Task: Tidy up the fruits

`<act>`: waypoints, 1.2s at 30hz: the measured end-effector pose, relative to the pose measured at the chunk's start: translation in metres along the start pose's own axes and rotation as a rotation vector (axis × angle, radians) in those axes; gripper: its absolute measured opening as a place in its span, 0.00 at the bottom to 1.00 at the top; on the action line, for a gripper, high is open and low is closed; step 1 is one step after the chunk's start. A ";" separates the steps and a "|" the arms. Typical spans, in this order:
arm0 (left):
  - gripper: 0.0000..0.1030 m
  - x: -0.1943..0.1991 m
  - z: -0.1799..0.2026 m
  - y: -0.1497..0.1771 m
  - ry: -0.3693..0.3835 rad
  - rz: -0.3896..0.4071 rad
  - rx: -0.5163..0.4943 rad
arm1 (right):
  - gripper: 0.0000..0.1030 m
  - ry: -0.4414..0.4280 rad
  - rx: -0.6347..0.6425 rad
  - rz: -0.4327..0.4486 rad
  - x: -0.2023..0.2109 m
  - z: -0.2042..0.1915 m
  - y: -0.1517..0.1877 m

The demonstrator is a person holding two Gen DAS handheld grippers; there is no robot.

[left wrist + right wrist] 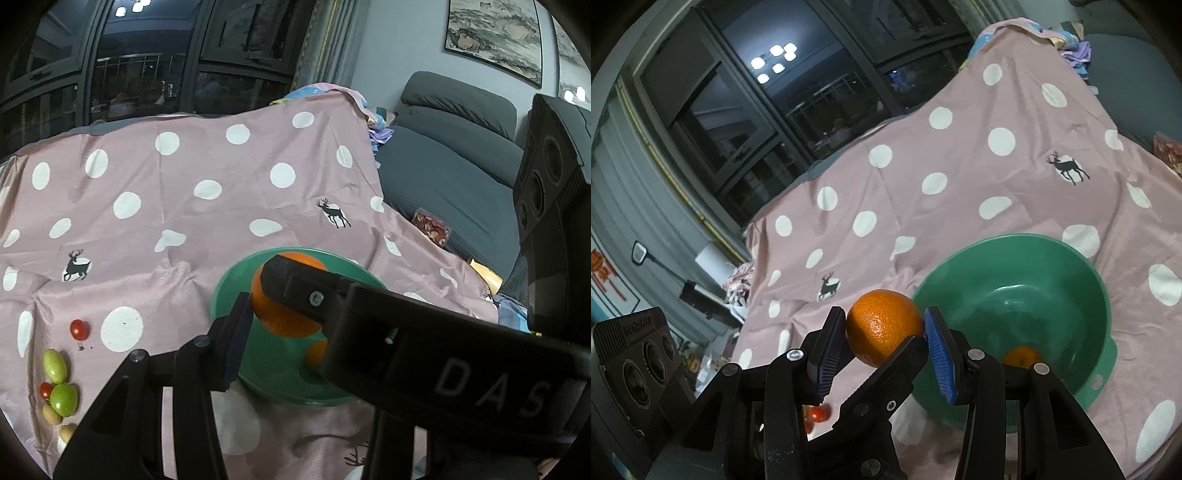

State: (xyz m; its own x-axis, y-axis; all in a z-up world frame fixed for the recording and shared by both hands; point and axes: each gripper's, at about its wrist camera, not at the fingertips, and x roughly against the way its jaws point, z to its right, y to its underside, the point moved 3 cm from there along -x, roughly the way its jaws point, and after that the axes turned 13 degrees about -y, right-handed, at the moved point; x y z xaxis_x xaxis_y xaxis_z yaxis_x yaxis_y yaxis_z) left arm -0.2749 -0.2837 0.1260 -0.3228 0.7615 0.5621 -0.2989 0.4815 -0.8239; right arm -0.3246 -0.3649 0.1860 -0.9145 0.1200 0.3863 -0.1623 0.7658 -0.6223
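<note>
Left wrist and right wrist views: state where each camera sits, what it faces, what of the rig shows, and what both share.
Left wrist: on the left tongs, facing the green bowl on the pink cloth; one own finger shows, a black body marked DAS hides the other.
Right wrist: on the right tongs, facing the orange clamped between both own fingers.
Shared: orange, bowl, cloth.

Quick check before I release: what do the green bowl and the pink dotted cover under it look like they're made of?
The green bowl looks like moulded plastic: uniform colour, soft sheen, a thin rim with a tab. The pink cover looks like thin woven fabric with a slight satin sheen; it creases and drapes. Neither is certain from looks alone.
</note>
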 end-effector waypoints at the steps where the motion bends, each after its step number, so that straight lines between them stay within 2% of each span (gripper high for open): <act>1: 0.44 -0.001 0.002 0.000 0.004 -0.002 -0.002 | 0.46 0.004 -0.005 0.001 0.000 0.002 0.000; 11: 0.44 -0.017 0.016 0.001 0.045 -0.040 -0.020 | 0.46 0.041 -0.047 0.010 0.006 0.022 -0.002; 36: 0.44 -0.047 0.032 0.011 0.088 -0.138 -0.031 | 0.46 0.108 -0.116 -0.030 0.003 0.058 0.001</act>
State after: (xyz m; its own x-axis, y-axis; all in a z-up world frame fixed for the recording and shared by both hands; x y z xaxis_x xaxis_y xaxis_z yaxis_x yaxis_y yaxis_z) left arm -0.2919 -0.3283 0.0930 -0.2002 0.7217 0.6626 -0.3063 0.5963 -0.7420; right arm -0.3491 -0.4006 0.1469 -0.8640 0.1586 0.4778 -0.1388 0.8372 -0.5289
